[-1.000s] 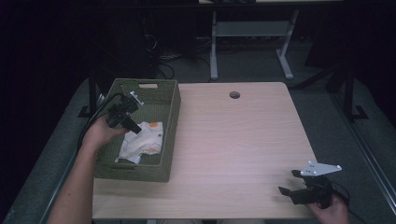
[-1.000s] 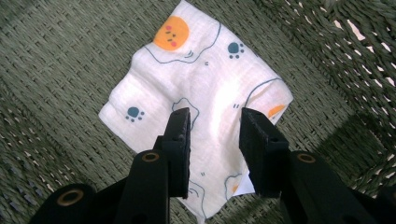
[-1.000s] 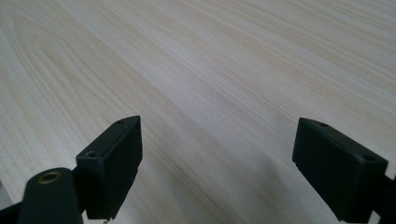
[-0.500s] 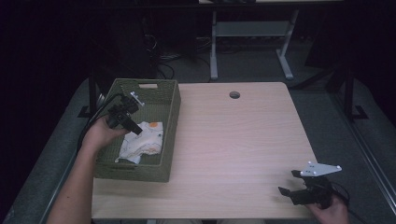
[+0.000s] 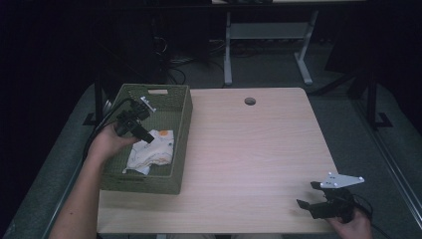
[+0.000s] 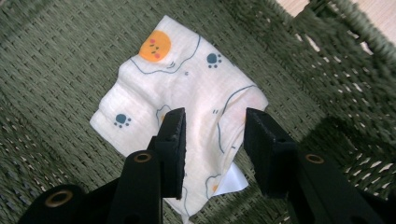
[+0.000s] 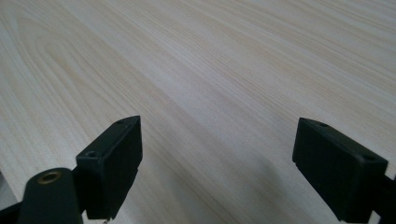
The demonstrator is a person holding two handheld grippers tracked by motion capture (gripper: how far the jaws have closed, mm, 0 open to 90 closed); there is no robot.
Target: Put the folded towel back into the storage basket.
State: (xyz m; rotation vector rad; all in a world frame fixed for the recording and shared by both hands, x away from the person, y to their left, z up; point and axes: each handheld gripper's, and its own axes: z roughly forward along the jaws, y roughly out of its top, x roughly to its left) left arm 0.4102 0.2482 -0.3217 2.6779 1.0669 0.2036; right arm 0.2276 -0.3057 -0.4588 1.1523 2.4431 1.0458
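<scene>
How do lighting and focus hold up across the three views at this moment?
High view: table evenly lit, the room behind nearly black. Left gripper view: the printed cloth and the basket weave are sharp, dark shadow lower right; the left tongs, just opening, hang over the cloth. Right gripper view: wood grain soft, the right tongs casting a faint shadow.

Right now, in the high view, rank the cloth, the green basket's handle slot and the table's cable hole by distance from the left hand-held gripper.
1. Cloth, under the left hand-held gripper, inside the basket.
2. Handle slot, at the basket's far wall.
3. Cable hole, out on the table's far edge.
</scene>
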